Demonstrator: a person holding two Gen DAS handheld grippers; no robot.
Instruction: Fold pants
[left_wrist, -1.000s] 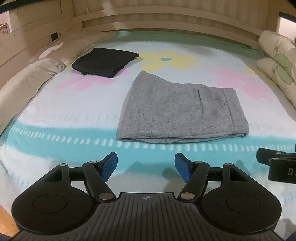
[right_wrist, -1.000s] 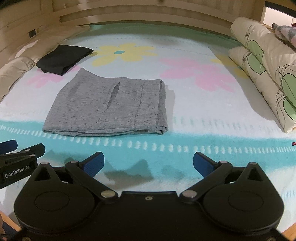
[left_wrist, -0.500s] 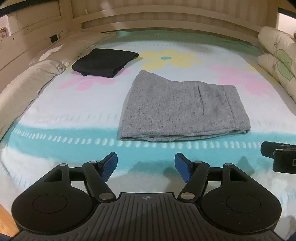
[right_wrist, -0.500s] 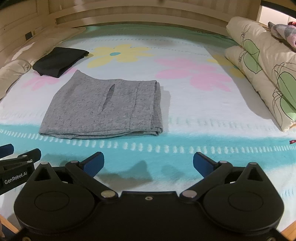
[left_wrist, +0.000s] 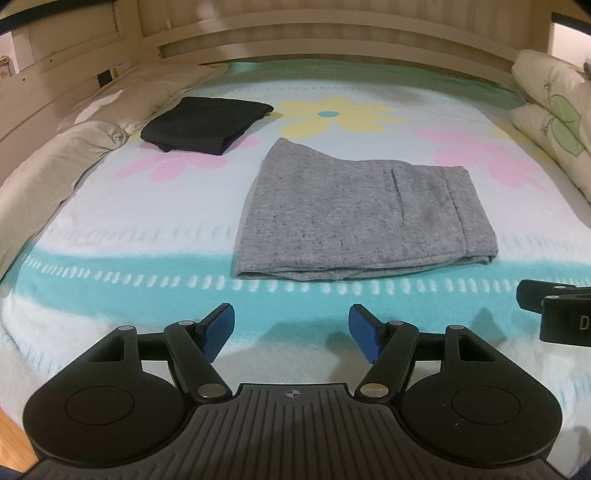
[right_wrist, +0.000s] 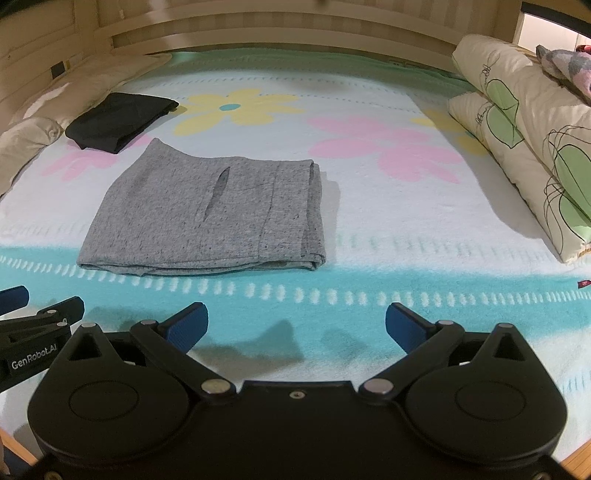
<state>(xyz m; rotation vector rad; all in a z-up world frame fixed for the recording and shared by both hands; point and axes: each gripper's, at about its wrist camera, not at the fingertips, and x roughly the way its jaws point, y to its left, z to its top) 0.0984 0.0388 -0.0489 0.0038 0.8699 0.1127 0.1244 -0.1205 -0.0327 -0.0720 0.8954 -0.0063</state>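
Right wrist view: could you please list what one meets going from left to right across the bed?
Beige duvet → folded black garment → folded grey pants → pink flower print → leaf-patterned pillows.

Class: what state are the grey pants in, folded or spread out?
Folded. The grey pants lie as a compact rectangle on the flowered blanket, with stacked layers showing along their right edge.
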